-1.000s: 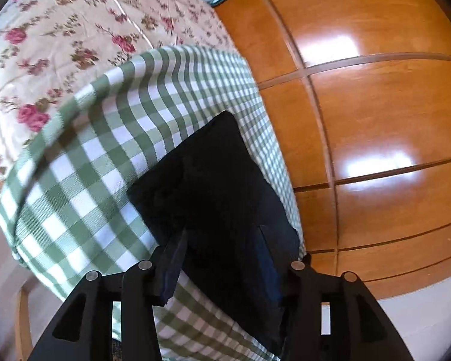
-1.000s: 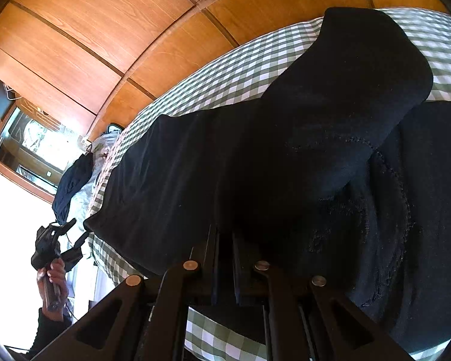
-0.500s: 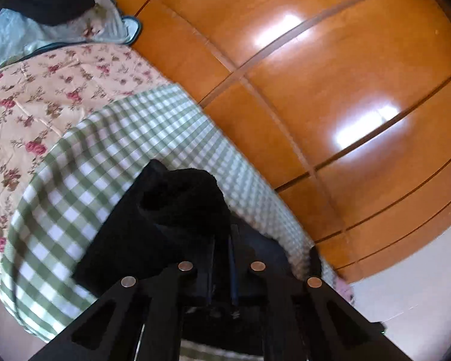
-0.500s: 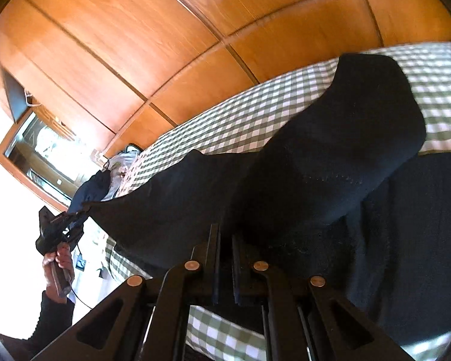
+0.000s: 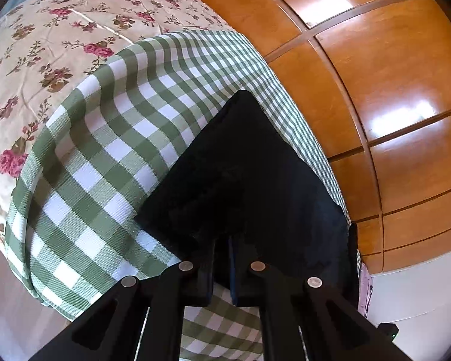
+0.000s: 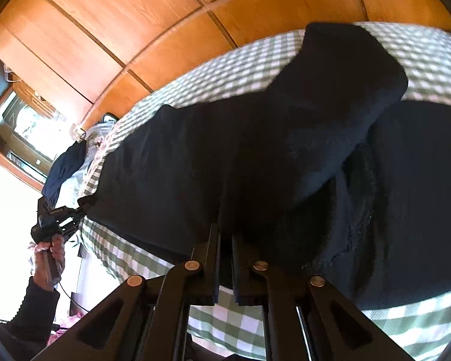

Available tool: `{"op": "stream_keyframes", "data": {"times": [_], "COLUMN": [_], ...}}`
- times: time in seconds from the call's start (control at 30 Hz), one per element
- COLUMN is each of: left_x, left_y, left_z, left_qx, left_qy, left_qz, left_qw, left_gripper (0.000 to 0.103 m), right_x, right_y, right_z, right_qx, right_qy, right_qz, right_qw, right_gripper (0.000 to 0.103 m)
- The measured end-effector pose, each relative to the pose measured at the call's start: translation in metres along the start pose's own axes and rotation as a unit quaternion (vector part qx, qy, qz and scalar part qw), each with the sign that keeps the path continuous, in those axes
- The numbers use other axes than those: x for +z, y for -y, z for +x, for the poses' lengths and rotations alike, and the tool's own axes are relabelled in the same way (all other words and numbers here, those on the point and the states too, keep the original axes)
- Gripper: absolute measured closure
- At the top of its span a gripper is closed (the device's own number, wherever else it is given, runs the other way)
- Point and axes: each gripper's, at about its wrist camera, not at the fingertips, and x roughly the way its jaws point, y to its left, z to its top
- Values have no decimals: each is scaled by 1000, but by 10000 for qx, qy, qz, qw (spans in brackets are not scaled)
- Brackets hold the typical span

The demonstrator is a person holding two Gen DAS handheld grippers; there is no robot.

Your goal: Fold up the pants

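Black pants (image 5: pixel 249 174) lie on a green checked cloth (image 5: pixel 105 138), one leg end pointing away from me in the left wrist view. My left gripper (image 5: pixel 222 243) is shut on the near edge of that leg end. In the right wrist view the pants (image 6: pixel 195 165) spread across the cloth, with one part folded over on top (image 6: pixel 339 105). My right gripper (image 6: pixel 225 234) is shut on the near edge of the fabric. The left gripper (image 6: pixel 75 210) also shows far left there, held by a hand (image 6: pixel 49 258), pinching the pants' corner.
A floral bedspread (image 5: pixel 45 30) lies beyond the checked cloth. Glossy wooden wall panels (image 5: pixel 375 75) run along the far side of the bed. Other clothes (image 6: pixel 72 168) are piled at the bed's far end, beside a dark-framed window or mirror (image 6: pixel 21 132).
My left gripper, open around the leg end a second ago, has shut on it, lifted it briefly and come back down. The right gripper has stayed shut on the pants.
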Motion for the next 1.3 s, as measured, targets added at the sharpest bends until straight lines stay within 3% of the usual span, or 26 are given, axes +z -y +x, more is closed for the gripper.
{"op": "stream_keyframes", "data": {"times": [0.17, 0.33, 0.53, 0.6, 0.67, 0.73, 0.83, 0.97, 1.1, 1.2, 1.3], "left_x": [-1, -4, -7, -8, -11, -13, -21, -36, -63, -86, -98], "left_y": [-4, -1, 6, 16, 25, 34, 51, 85, 129, 158, 175], "left_z": [3, -6, -5, -15, -31, -46, -64, -51, -8, 28, 55], "left_qx": [62, 111, 426, 687, 1035, 1310, 1632, 1278, 524, 303, 59], "left_qy": [-40, -4, -50, 47, 347, 684, 1188, 1283, 818, 517, 139], "left_qz": [-72, 75, 272, 412, 587, 771, 999, 1508, 2233, 2690, 2762], "left_qw": [9999, 9999, 9987, 9968, 9923, 9860, 9743, 9718, 9699, 9613, 9610], "left_gripper": [96, 96, 92, 81, 79, 78, 77, 76, 74, 72, 67], "right_x": [-8, -19, -19, -16, -13, -8, 13, 65, 133, 183, 230], "right_y": [-8, 5, 11, 12, 16, 16, 18, 24, 39, 52, 56], "right_z": [-9, -3, 13, 11, 5, -8, -40, -63, -37, 4, 55], "right_qx": [-63, -74, -250, -182, -53, -48, -217, -500, -750, -1102, -1449], "right_qy": [-64, -177, -348, -417, -546, -564, -328, 277, 632, 482, 228], "right_qz": [-256, 19, -47, -28, 97, 45, -65, 47, 452, 685, 659], "right_qw": [9996, 9998, 9991, 9990, 9984, 9984, 9992, 9984, 9942, 9904, 9870], "right_gripper": [97, 97, 97, 90, 65, 57, 56, 53, 53, 53, 53]}}
